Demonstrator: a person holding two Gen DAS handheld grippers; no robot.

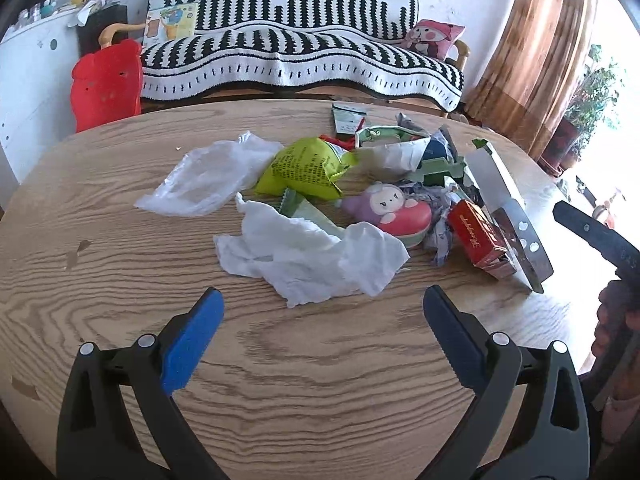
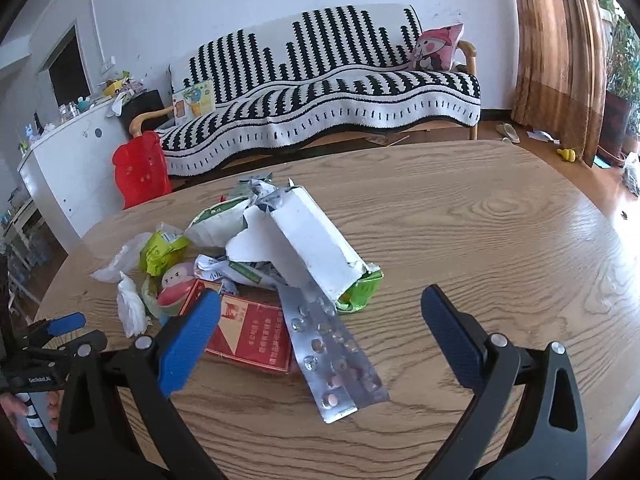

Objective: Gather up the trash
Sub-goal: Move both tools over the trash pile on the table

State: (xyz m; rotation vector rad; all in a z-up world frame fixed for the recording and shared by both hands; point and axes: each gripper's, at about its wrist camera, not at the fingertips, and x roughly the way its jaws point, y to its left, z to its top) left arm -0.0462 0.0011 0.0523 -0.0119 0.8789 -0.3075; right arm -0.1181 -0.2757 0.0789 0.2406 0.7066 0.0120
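A heap of trash lies on the wooden table (image 1: 120,264). Nearest my left gripper (image 1: 322,304) is a crumpled white tissue (image 1: 308,256), just beyond its open fingers. Behind it lie a clear plastic bag (image 1: 204,178), a yellow-green wrapper (image 1: 308,168) and a pink and purple toy (image 1: 394,210). My right gripper (image 2: 320,308) stands open over a silver pill blister (image 2: 332,344) and a red carton (image 2: 250,334). A torn white box (image 2: 316,240) leans above them. The left gripper (image 2: 60,328) also shows at the right view's left edge.
A striped sofa (image 2: 320,92) stands behind the table (image 2: 480,240), with a red plastic chair (image 2: 138,168) and a white cabinet (image 2: 76,152) to its left. Brown curtains (image 2: 560,52) and potted plants hang at the right. A hand (image 2: 16,412) holds the left tool.
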